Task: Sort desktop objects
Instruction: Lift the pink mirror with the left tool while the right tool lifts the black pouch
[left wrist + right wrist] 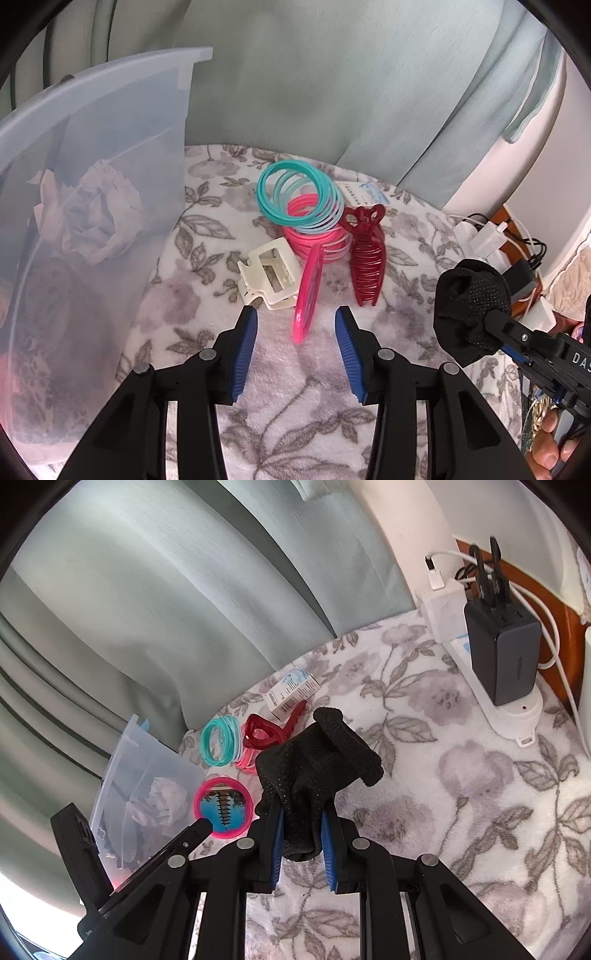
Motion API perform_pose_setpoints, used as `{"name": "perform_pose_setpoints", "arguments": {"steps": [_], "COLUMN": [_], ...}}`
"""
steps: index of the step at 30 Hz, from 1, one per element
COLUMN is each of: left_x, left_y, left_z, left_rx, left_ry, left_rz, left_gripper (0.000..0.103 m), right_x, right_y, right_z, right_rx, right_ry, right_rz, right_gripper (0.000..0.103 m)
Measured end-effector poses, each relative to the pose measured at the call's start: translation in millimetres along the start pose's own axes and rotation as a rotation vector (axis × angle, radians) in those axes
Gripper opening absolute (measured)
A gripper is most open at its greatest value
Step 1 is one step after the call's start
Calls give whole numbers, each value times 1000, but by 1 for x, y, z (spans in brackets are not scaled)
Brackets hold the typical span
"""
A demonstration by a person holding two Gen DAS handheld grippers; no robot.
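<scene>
Jaws of the left gripper (295, 325) stand apart around a pink mirror (306, 295); the right gripper (301, 843) clamps a black glove (317, 771).

fuzzy floral blanket (295, 369), glossy plastic hair claw (365, 254), knit black glove (314, 775).

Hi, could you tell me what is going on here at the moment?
A person is sorting small items on a floral blanket with two handheld grippers. The right gripper is shut on a black glove, lifted off the blanket. The left gripper is open, with a pink round mirror standing on edge between its fingers. A clear plastic bin sits to the left.
</scene>
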State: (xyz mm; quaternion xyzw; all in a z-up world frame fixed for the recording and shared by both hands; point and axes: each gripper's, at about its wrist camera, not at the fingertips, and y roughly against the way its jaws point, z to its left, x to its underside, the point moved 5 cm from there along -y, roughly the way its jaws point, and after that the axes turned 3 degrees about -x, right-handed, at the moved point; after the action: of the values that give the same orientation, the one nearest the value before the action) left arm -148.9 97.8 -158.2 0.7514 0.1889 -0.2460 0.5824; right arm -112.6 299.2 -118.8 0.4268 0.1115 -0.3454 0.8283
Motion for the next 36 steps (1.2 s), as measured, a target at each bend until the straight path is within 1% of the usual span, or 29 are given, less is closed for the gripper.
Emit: {"name": "perform_pose_setpoints", "arguments": {"steps": [3,5,7,8,9,10,13,18,31,36], "left_x": [0,-2,-2,-3,-3,-3,-2,-3,-1,-1], "left_y": [-6,-8,-10,-11,-12,-11,-9,1,39,57], "left_z": [0,-1,-3,-4,-5,-6,-8,-9,-17,-19], "left_rx": [-7,-12,-14,-12,-10,-7,4,16,57,77], "left_ry": [-3,-9,-19,-26,-33,-36,-42,-43,-55,-57], "left_rz": [8,6,6,7,8,8,6,-11,-59,-90], "left_gripper": [45,41,23,19,12,8,6,5,5,5], "right_x": [1,1,1,1,2,2,3,5,11,13], "right_y": [-3,-5,-6,-6,-6,-7,-7,-1,21,30], "right_z": [-3,-6,-9,-9,-9,-10,-10,-3,21,32], "right_rx": [5,11,15,16,16,17,18,16,1,-5], "right_ry": [-7,-12,-17,-18,-19,-19,-21,-11,29,46], "right_rz": [9,13,16,17,18,20,23,17,-12,-27], "right_gripper": [20,20,20,20,20,20,20,20,20,20]}}
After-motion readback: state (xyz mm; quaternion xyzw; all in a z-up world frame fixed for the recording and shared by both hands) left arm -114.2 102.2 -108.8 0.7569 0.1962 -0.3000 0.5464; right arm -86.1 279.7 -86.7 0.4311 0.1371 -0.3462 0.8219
